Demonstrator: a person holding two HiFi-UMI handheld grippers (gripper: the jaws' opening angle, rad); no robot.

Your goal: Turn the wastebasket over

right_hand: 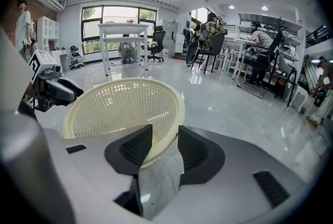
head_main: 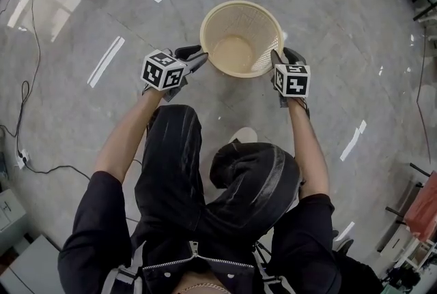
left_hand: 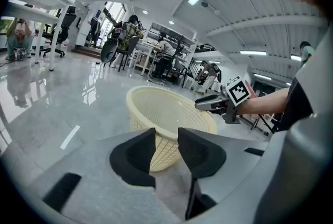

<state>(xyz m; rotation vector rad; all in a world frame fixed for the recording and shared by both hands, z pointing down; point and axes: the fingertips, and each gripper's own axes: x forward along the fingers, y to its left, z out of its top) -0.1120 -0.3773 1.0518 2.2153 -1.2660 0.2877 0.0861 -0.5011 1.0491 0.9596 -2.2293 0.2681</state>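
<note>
The person's bent knee (head_main: pixel 171 149) in dark trousers fills the near part of the head view, crouched over a polished grey floor (head_main: pixel 328 26) whose edges, lined with desks (right_hand: pixel 122 30), lie well away. On that open middle stands the cream mesh wastebasket (head_main: pixel 240 37), upright with its mouth up and nothing visible inside. The left gripper (head_main: pixel 200 56) sits at the left of its rim and the right gripper (head_main: pixel 276 58) at the right. Each has its jaws parted with a stretch of rim showing in the gap; whether any pad already touches the plastic I cannot settle from these angles. The main risk, as I judge it, is an uneven grip: if one side bites before the other, the light basket probably skids on the glossy floor or twists out. The thin rim may also flex and slip free mid-turn, dropping the basket on its side. The knee, just behind it, could block a swing toward the person.
</note>
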